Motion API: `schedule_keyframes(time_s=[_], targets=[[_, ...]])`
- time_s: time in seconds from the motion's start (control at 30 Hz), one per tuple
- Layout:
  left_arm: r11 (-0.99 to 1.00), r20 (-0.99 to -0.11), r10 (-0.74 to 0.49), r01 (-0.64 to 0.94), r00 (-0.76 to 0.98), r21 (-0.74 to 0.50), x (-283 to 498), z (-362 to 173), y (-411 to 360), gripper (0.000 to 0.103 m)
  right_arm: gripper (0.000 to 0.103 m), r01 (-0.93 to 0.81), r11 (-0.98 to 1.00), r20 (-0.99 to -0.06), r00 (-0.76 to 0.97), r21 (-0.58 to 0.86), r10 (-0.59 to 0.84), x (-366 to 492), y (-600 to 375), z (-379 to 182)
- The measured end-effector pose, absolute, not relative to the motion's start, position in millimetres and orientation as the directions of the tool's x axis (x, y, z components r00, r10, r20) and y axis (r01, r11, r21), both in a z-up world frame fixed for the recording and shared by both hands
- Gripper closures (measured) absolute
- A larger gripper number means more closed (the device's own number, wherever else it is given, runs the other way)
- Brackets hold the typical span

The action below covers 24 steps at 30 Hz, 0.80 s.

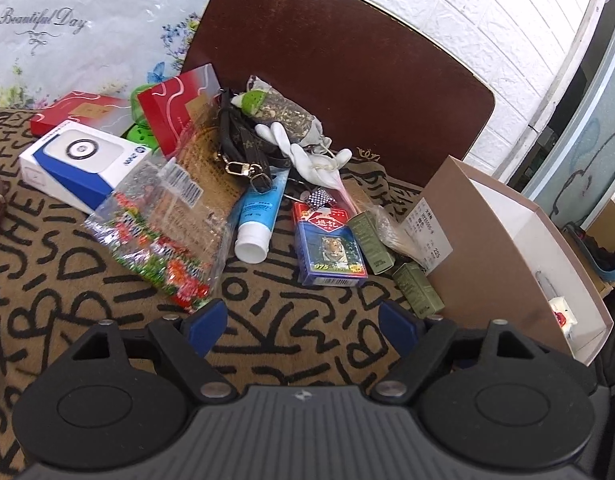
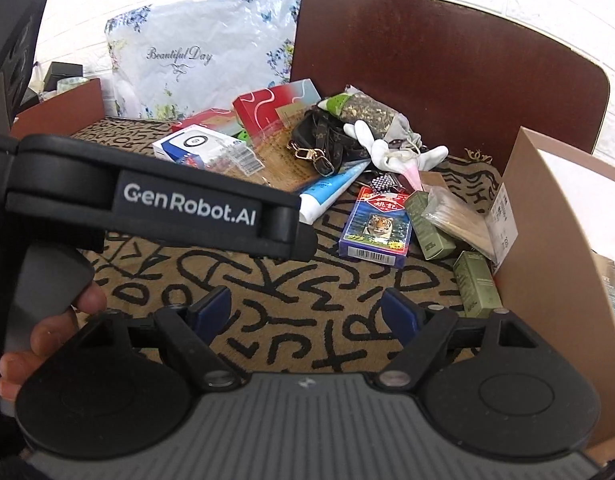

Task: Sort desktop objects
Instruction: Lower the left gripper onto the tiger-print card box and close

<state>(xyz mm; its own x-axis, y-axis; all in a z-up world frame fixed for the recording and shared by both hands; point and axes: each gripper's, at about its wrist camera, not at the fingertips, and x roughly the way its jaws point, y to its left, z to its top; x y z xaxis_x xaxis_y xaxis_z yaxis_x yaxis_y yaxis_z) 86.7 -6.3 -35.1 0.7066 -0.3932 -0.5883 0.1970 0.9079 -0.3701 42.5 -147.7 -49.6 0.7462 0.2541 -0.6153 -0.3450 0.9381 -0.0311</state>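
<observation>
A pile of objects lies on the patterned mat (image 1: pixel 267 320): a blue tiger card box (image 1: pixel 329 246), a blue tube (image 1: pixel 259 216), a candy bag (image 1: pixel 163 240), a white and blue box (image 1: pixel 83 164), red boxes (image 1: pixel 175 104), a brown strap (image 1: pixel 243 152), a white glove (image 1: pixel 307 152) and two green boxes (image 1: pixel 417 288). My left gripper (image 1: pixel 303 322) is open and empty, short of the pile. My right gripper (image 2: pixel 305 312) is open and empty over the mat; the card box (image 2: pixel 375 232) lies ahead. The left gripper's body (image 2: pixel 159 204) crosses the right wrist view.
An open cardboard box (image 1: pixel 507 256) stands at the right, with a small item inside, and shows in the right wrist view (image 2: pixel 555 240). A dark brown chair back (image 1: pixel 339 64) rises behind the pile. A flowered plastic bag (image 1: pixel 87 20) stands at the back left.
</observation>
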Motion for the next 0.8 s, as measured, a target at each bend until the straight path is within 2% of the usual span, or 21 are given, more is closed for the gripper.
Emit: schedule_keyframes(time_s=[0.7, 0.8], targets=[[0.87, -0.632, -0.485, 0.261, 0.604, -0.418, 169, -54, -38, 0.035, 0.024, -0.248, 0.968, -0.632, 0.745, 0.036, 0.214, 110, -166, -82], [0.867, -0.642, -0.491, 0.262, 0.589, -0.423, 179, -59, -42, 0.036, 0.027, -0.243, 0.969, -0.632, 0.746, 0.037, 0.211, 118, -166, -85]])
